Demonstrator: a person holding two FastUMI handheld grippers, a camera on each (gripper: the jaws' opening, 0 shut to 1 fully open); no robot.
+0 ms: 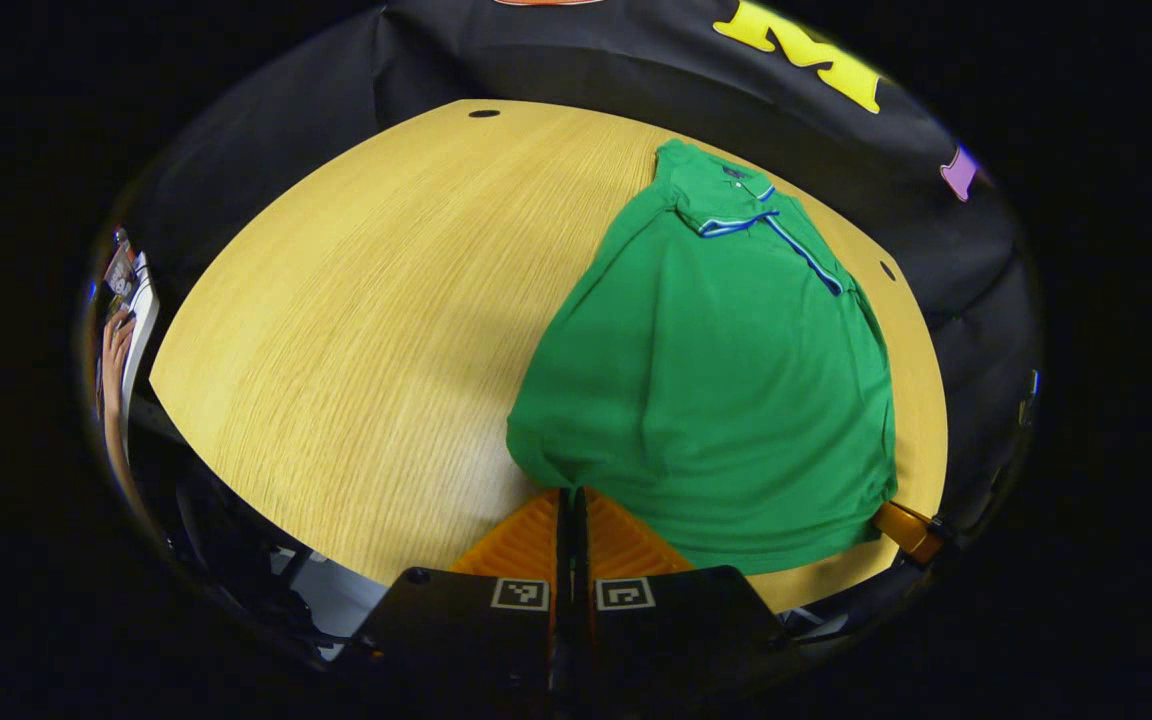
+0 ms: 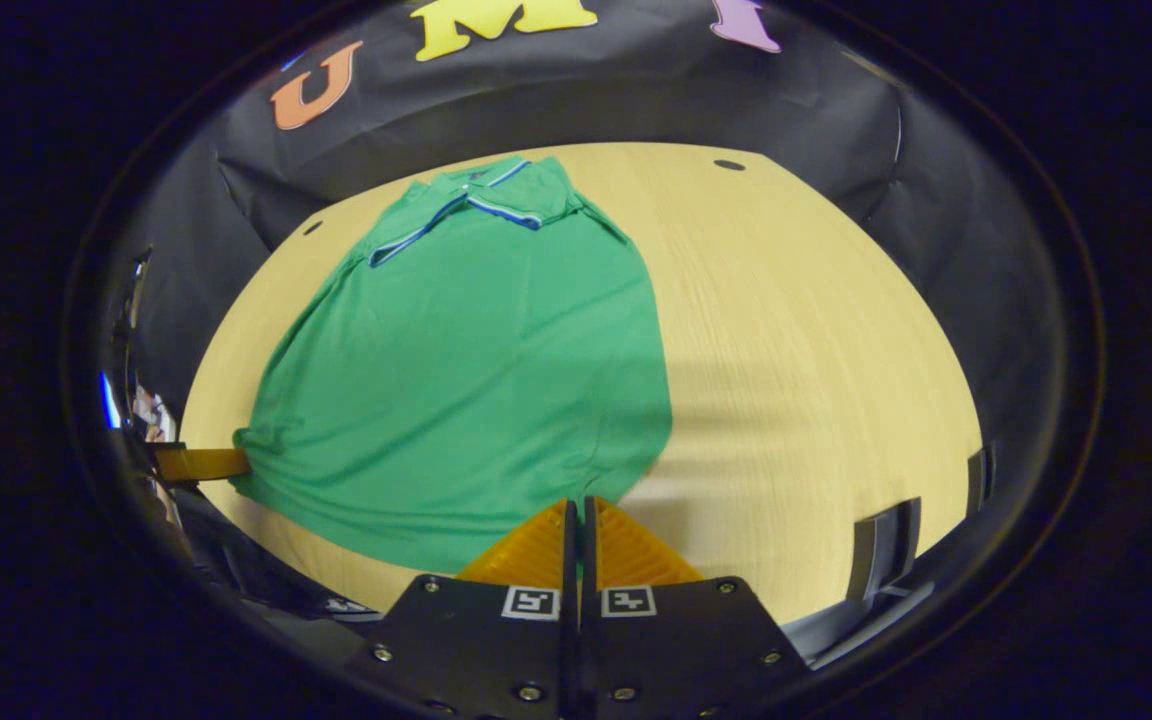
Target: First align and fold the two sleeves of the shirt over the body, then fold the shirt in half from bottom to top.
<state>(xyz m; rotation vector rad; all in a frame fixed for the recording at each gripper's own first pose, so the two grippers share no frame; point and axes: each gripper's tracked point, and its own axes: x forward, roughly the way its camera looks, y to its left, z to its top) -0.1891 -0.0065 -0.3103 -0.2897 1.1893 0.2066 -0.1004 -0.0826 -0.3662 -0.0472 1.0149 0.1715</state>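
Observation:
A green polo shirt (image 1: 716,380) with a blue-and-white trimmed collar (image 1: 736,222) lies front up on the wooden table (image 1: 356,330), collar at the far end. Its sides run straight from shoulders to hem. In the left gripper view my left gripper (image 1: 573,497) is shut on the near left hem corner, which puckers up a little. The right gripper (image 1: 904,530) holds the other hem corner at the far right. In the right gripper view the shirt (image 2: 466,370) spreads to the left, and my right gripper (image 2: 579,507) is shut on its near hem corner. The left gripper (image 2: 204,463) meets the opposite corner.
Bare wood (image 2: 816,360) extends on both outer sides of the shirt. The table has small dark holes (image 1: 484,113) (image 2: 729,164) near its far edge. A person's hand (image 1: 116,350) rests by papers beyond the table's left edge. Black cloth walls close the back.

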